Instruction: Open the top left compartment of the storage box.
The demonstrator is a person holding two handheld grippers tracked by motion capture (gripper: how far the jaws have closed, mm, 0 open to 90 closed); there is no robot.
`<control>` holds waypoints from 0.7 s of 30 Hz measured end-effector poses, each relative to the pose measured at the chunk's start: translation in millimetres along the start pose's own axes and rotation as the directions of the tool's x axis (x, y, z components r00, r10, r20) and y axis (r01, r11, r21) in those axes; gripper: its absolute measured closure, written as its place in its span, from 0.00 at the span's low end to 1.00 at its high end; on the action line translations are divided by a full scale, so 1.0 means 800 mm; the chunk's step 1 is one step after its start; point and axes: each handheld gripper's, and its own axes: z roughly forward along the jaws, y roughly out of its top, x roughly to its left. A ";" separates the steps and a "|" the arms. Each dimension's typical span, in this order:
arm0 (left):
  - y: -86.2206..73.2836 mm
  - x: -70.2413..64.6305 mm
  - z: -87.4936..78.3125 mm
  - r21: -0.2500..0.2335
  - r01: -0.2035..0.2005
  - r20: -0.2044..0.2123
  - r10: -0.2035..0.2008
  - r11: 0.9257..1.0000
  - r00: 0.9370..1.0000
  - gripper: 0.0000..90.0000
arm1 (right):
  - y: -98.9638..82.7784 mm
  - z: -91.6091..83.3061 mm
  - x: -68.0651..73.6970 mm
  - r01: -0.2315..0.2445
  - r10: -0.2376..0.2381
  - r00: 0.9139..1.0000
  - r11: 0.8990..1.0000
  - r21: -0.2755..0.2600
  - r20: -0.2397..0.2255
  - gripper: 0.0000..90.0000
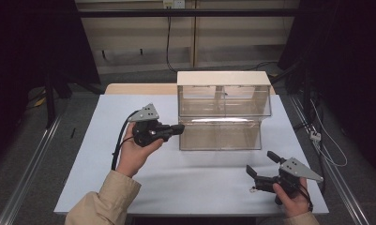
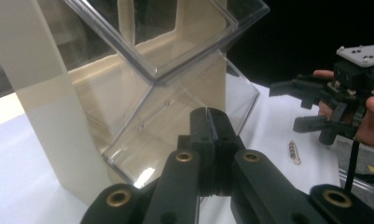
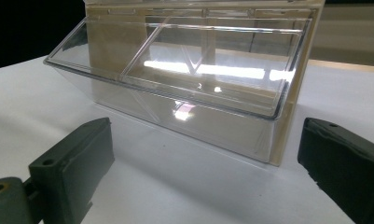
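At about nine o'clock of the white bench (image 1: 82,178), the left gripper (image 1: 178,129) is held in the person's left hand (image 1: 136,154), with a beige sleeve (image 1: 103,199) seen at the bottom edge. Its fingers (image 2: 212,140) are pressed together with nothing between them, and their tips are seen just beside the lower left corner of the clear bin unit (image 1: 223,110), though contact cannot be judged. A grey three-cornered plate (image 1: 146,112) is carried on top of this gripper.

At the bench's centre, toward twelve o'clock, the clear bin unit is set, made of two tilted transparent tiers in a cream frame; the upper tier is divided into two compartments. Nothing can be made out inside them.

On the bench surface at about four o'clock, a small screw-like piece (image 2: 294,152) is seen lying near the right gripper; its kind cannot be told.

At about five o'clock, the right gripper (image 1: 262,163) is held in the right hand (image 1: 293,199). Its fingers (image 3: 72,163) are spread wide apart and empty, pointed toward the bin unit and well apart from it.
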 end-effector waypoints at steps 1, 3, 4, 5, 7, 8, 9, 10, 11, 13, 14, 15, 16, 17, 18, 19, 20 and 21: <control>0.001 0.000 0.001 0.000 -0.003 -0.005 0.003 1.000 1.000 1.00 | 0.000 0.000 0.000 0.000 0.000 1.000 1.000 0.000 0.000 0.03; 0.003 0.001 0.003 0.003 -0.002 -0.006 0.002 1.000 1.000 1.00 | 0.000 0.000 0.000 -0.001 0.001 1.000 1.000 -0.001 -0.001 0.03; 0.005 0.002 0.005 0.002 0.000 -0.011 0.001 1.000 1.000 1.00 | 0.000 0.000 0.001 -0.001 0.001 1.000 1.000 -0.002 -0.001 0.03; 0.005 0.003 0.006 0.001 -0.001 -0.013 0.001 1.000 1.000 1.00 | 0.000 0.000 0.001 0.000 0.000 1.000 1.000 -0.001 -0.001 0.03; 0.006 0.003 0.007 -0.001 0.001 -0.012 -0.001 1.000 1.000 1.00 | 0.000 0.000 0.000 -0.001 0.001 1.000 1.000 -0.001 -0.002 0.03; 0.006 0.004 0.007 0.001 0.001 -0.016 -0.001 1.000 1.000 1.00 | 0.000 0.000 0.000 -0.001 0.001 1.000 1.000 -0.001 -0.002 0.03; 0.007 0.006 0.009 0.000 0.004 -0.019 -0.004 1.000 1.000 1.00 | 0.000 0.000 0.000 -0.001 0.001 1.000 1.000 -0.001 -0.001 0.03; 0.007 0.006 0.009 0.000 0.004 -0.019 -0.004 1.000 1.000 1.00 | 0.000 -0.001 0.000 -0.001 0.001 1.000 1.000 0.000 -0.001 0.03; 0.007 0.006 0.009 0.002 0.004 -0.025 -0.004 1.000 1.000 1.00 | 0.000 -0.001 0.000 0.000 0.000 1.000 1.000 -0.001 0.000 0.03; 0.008 0.009 0.011 -0.001 0.006 -0.026 -0.006 1.000 1.000 1.00 | 0.000 -0.001 0.000 -0.001 0.001 1.000 1.000 -0.001 -0.001 0.03; 0.008 0.010 0.012 0.000 0.009 -0.030 -0.009 1.000 1.000 1.00 | 0.000 -0.001 0.000 -0.001 0.001 1.000 1.000 -0.001 -0.001 0.03; 0.009 0.010 0.012 0.001 0.012 -0.036 -0.012 1.000 0.999 1.00 | 0.000 -0.001 0.000 -0.002 0.002 1.000 1.000 -0.001 -0.002 0.03; 0.009 0.011 0.013 -0.001 0.012 -0.036 -0.012 1.000 0.999 1.00 | 0.000 -0.001 0.000 -0.002 0.002 1.000 1.000 -0.001 -0.002 0.03; 0.009 0.012 0.013 -0.003 0.012 -0.037 -0.012 1.000 0.999 1.00 | 0.000 -0.001 0.000 -0.002 0.002 1.000 1.000 -0.001 -0.003 0.03; 0.010 0.012 0.014 -0.003 0.011 -0.039 -0.011 1.000 0.999 1.00 | 0.000 -0.001 0.000 -0.002 0.002 1.000 1.000 -0.002 -0.003 0.03; 0.010 0.013 0.016 -0.002 0.015 -0.038 -0.015 1.000 0.999 1.00 | 0.000 0.000 0.000 -0.002 0.002 1.000 1.000 -0.001 -0.003 0.03; 0.010 0.013 0.017 0.000 0.014 -0.039 -0.014 1.000 0.999 1.00 | 0.000 0.000 0.000 -0.002 0.002 1.000 1.000 -0.001 -0.003 0.03; 0.010 0.013 0.017 0.000 0.014 -0.039 -0.014 1.000 0.999 1.00 | 0.000 0.000 0.000 -0.002 0.002 1.000 1.000 -0.001 -0.003 0.03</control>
